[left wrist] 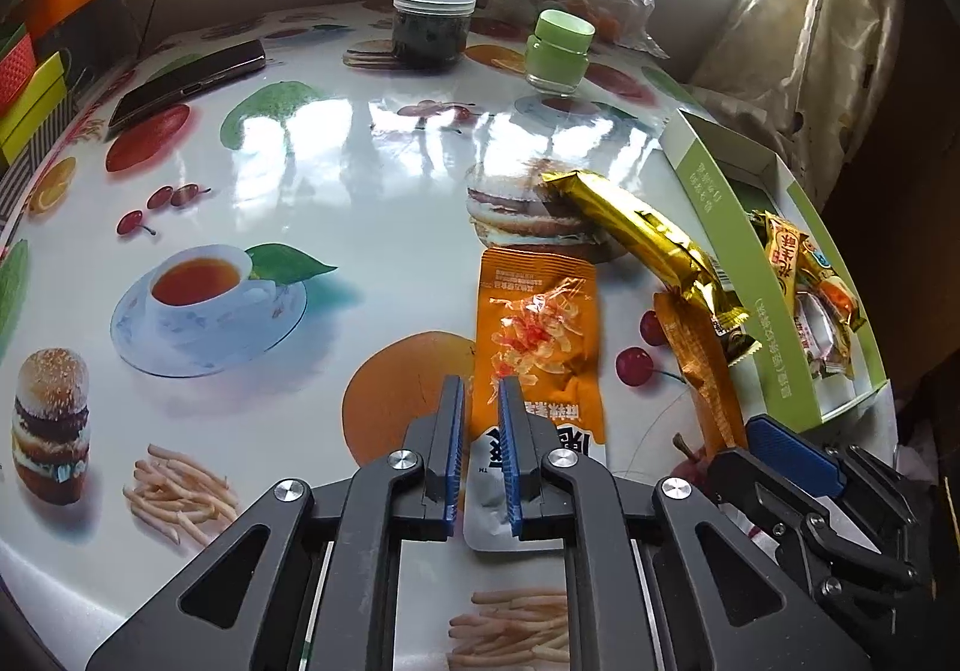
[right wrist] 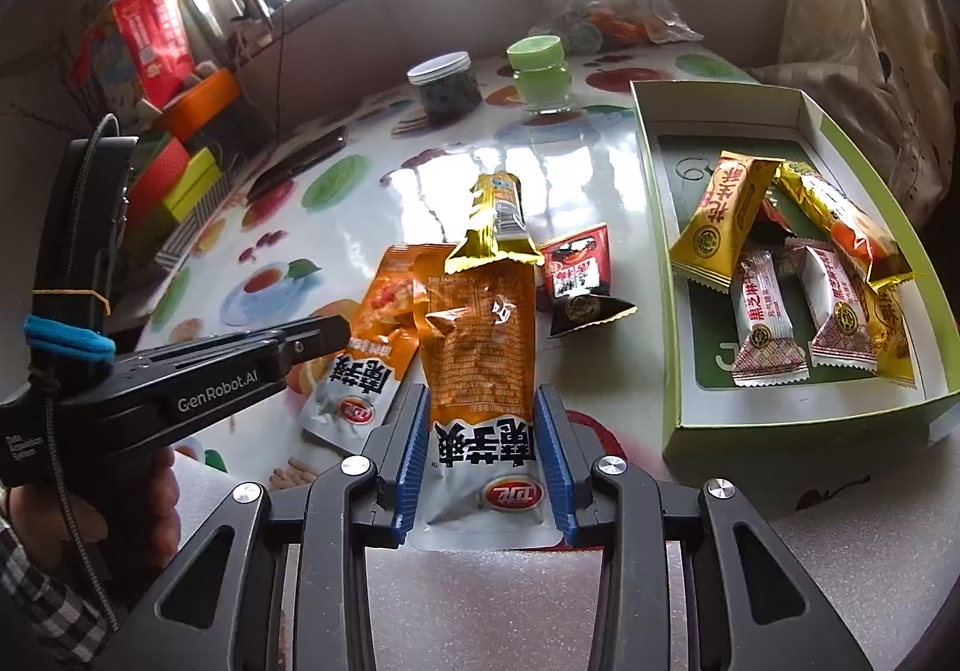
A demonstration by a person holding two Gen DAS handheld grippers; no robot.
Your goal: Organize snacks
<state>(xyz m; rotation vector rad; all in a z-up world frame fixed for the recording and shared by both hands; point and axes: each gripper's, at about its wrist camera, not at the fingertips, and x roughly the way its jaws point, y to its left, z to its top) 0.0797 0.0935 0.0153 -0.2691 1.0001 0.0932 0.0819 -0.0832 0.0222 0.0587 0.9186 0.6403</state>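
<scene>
The green snack box (right wrist: pixel 780 419) sits at the table's (left wrist: pixel 360 179) three o'clock edge, wrapped bars inside. At its nine o'clock, two orange snack pouches: the right tool (right wrist: pixel 483 464) pinches the near end of one pouch (right wrist: pixel 480 347); the left tool (left wrist: pixel 481 455), nearly pressed together, pinches the other (left wrist: pixel 537 335). A gold bar (right wrist: pixel 495 227) lies at twelve o'clock.

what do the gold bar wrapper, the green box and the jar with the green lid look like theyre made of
Gold bar wrapper: likely metallised foil film, mirror-shiny and creased, crimped ends.
Green box: looks like matte printed cardboard, thin folded walls, white inside.
Jar: probably glass, given its clear thick base; the lid looks like smooth plastic. It could be clear plastic instead.
</scene>
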